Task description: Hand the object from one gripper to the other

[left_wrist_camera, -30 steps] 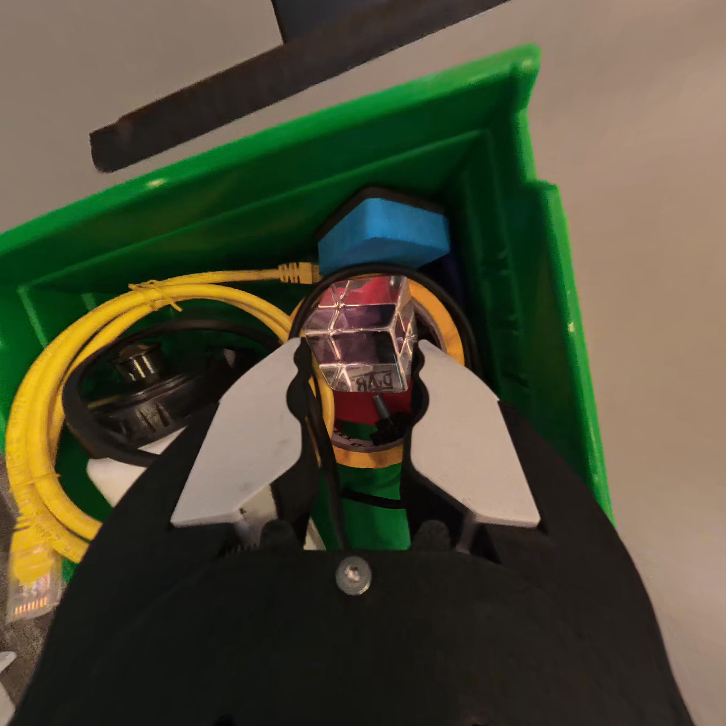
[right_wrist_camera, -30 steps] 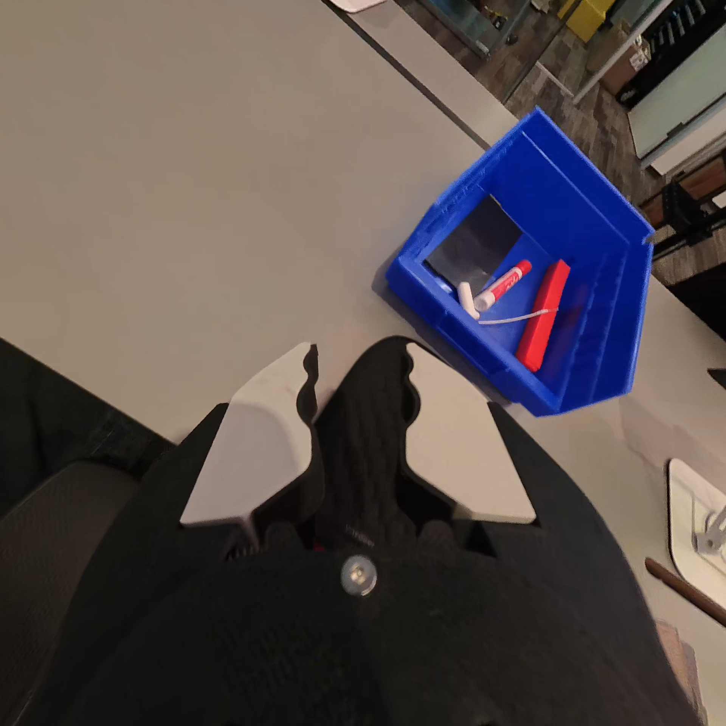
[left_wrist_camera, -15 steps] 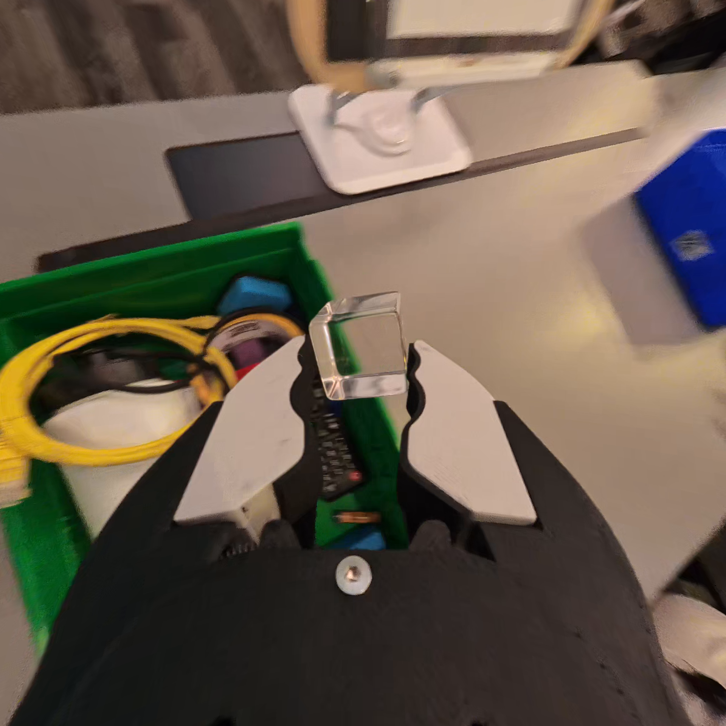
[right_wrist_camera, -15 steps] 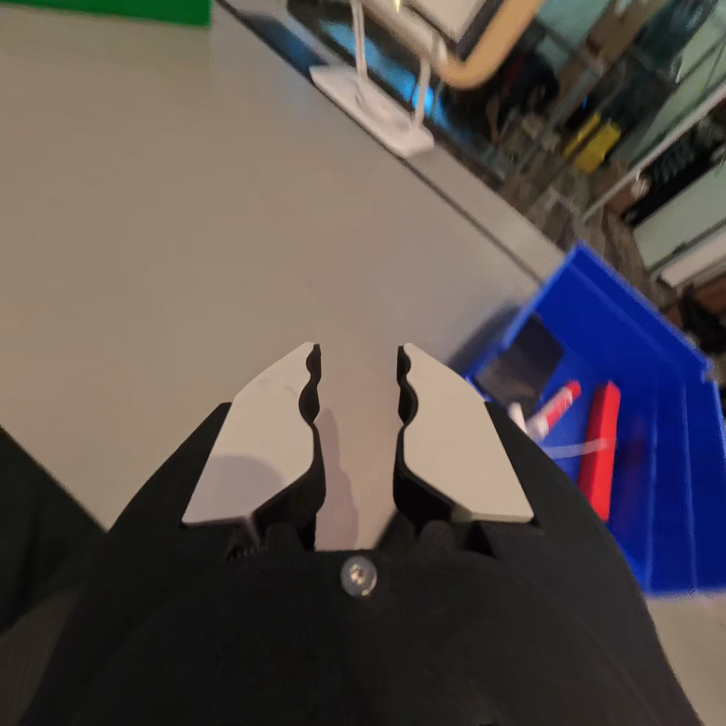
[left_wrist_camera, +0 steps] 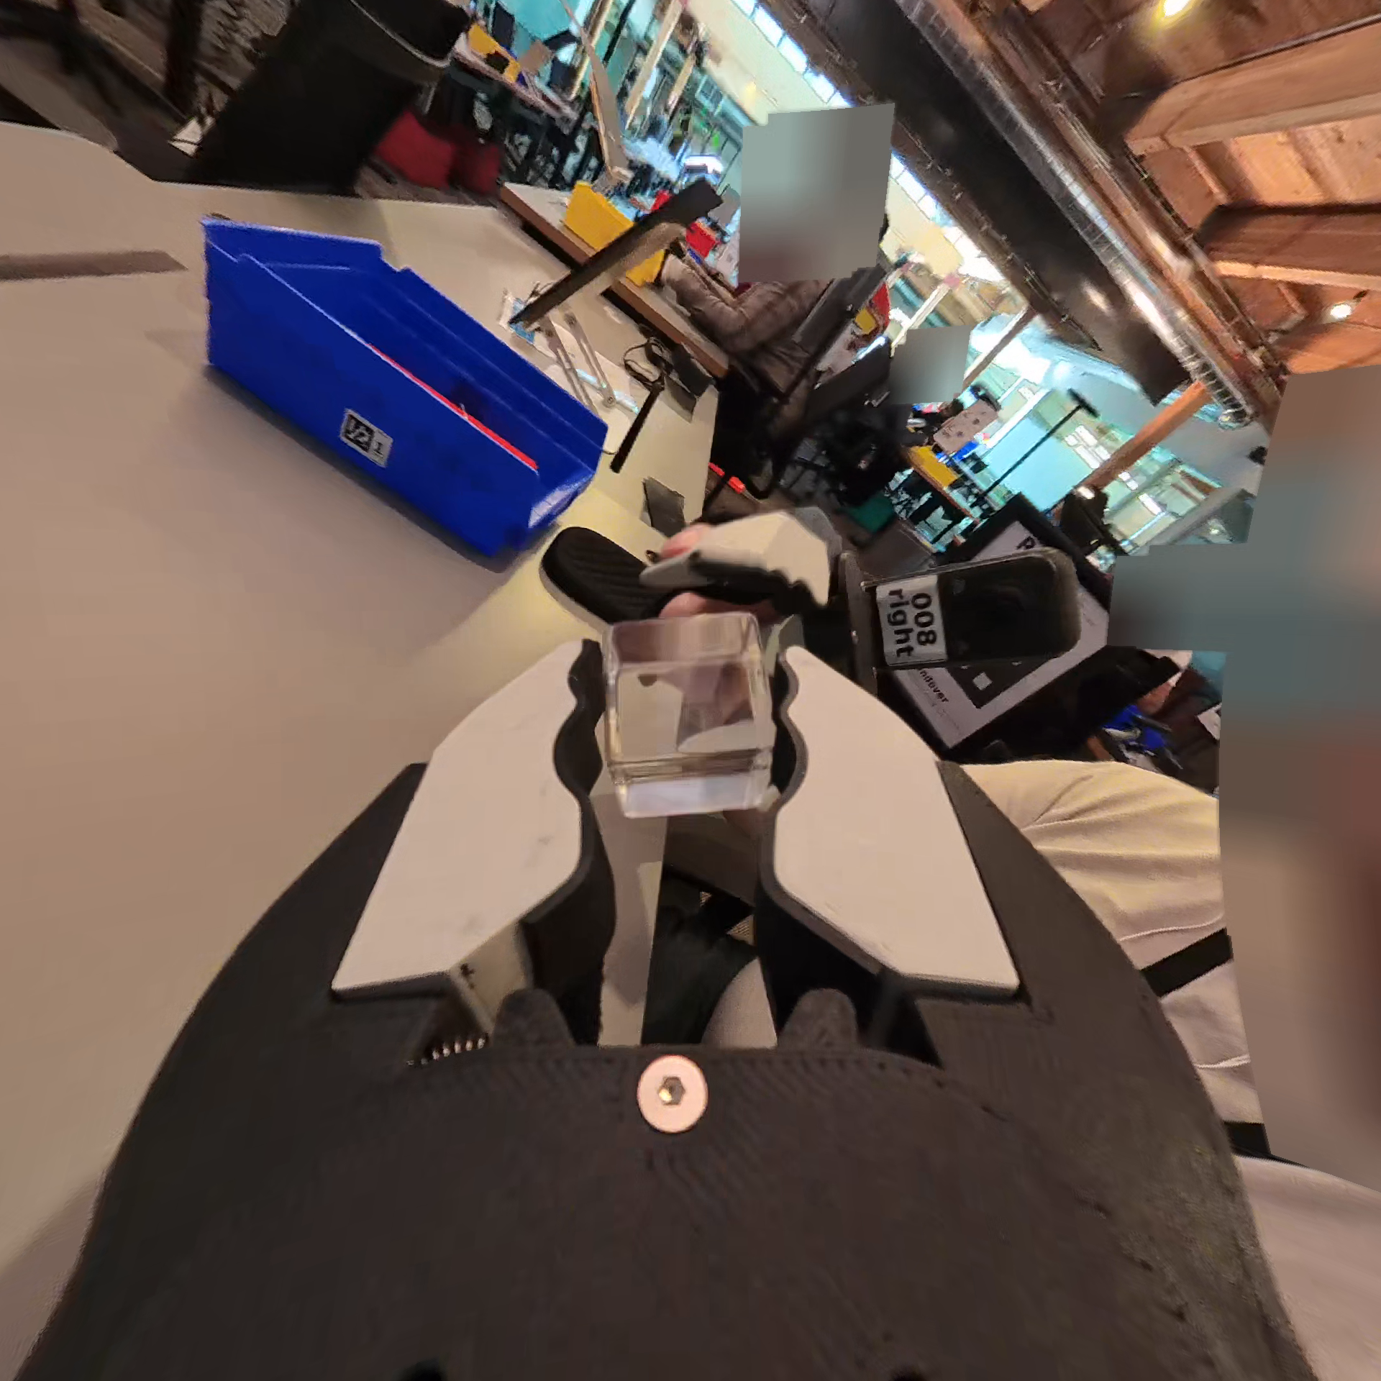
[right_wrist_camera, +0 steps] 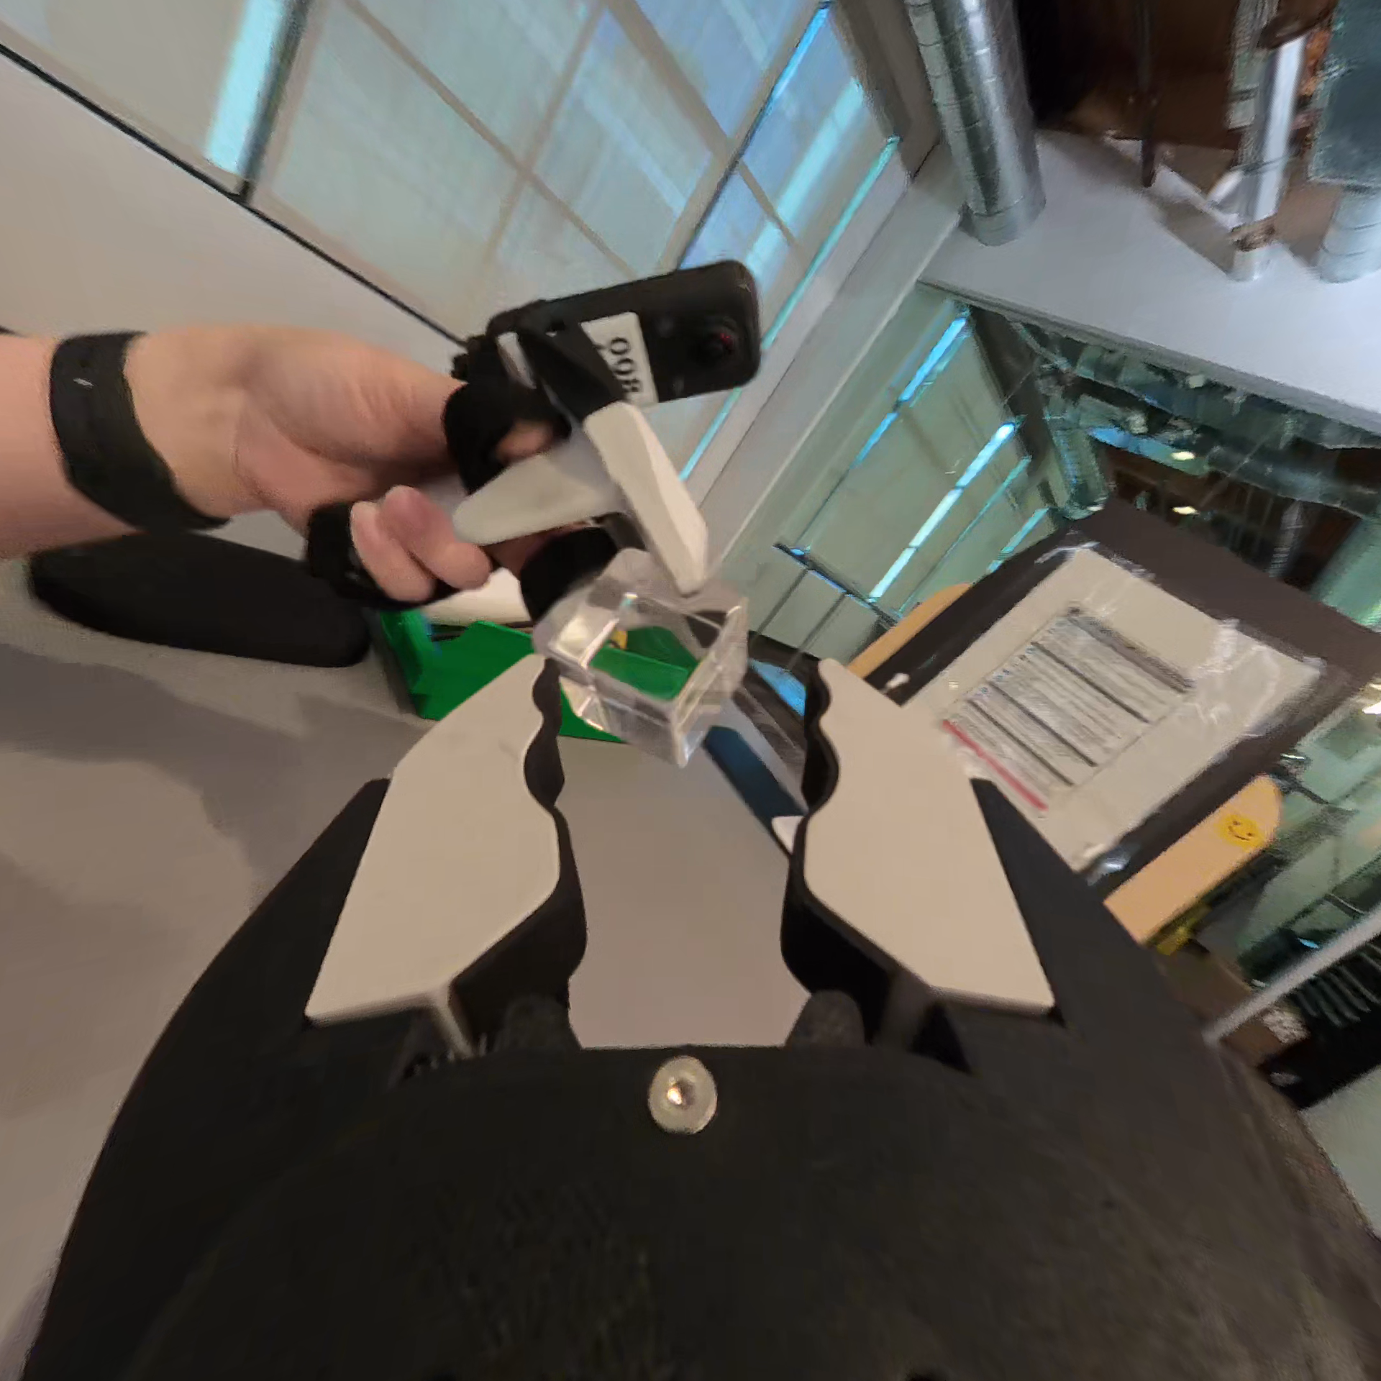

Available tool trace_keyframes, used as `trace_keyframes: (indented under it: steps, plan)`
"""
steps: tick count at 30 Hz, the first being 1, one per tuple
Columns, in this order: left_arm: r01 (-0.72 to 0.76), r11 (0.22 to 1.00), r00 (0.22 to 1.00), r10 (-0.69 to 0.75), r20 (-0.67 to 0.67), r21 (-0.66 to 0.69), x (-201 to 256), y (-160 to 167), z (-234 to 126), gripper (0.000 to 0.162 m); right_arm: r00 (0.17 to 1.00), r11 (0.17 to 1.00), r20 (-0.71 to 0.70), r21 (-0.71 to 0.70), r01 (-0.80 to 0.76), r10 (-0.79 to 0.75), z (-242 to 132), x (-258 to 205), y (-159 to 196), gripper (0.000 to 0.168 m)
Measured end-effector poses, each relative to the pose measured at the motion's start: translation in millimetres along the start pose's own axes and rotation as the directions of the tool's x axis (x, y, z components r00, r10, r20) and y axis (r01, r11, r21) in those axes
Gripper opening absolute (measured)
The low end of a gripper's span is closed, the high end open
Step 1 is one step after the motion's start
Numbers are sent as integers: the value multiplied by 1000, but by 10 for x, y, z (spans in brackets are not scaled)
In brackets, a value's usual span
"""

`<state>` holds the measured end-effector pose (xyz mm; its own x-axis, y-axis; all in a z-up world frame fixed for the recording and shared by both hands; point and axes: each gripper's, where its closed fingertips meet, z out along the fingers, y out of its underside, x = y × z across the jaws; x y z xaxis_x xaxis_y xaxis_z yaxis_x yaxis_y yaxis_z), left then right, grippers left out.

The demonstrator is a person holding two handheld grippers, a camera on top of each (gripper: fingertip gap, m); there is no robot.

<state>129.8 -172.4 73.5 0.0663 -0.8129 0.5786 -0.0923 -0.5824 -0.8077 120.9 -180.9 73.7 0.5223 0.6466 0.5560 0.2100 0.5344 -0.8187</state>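
Warm indoor light is seen on the counter in the left wrist view, with cooler daylight coming in from the windows at 12 o'clock in the right wrist view. Strong fisheye bending is noticed toward every edge. Motion blur is smeared over the blue bin at 10 o'clock and the background at 2 o'clock. A soft shadow is thrown under the bin. Pale reflections are caught in the clear cube. Flat mosaic patches were laid over the 3 o'clock side.

Clear cube held up in mid-air.
See-through block with sharp edges, tilted corner-down in the right wrist view, off the grey table and showing green behind it.
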Motion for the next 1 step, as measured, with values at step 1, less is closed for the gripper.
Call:
trace_keyframes:
  steps: [1]
  plan:
    - [6, 1000, 1000, -6, -14, 1, 18, 16, 36, 43, 999, 1000, 20, -15, -25, 25, 3, -42, 27, 62]
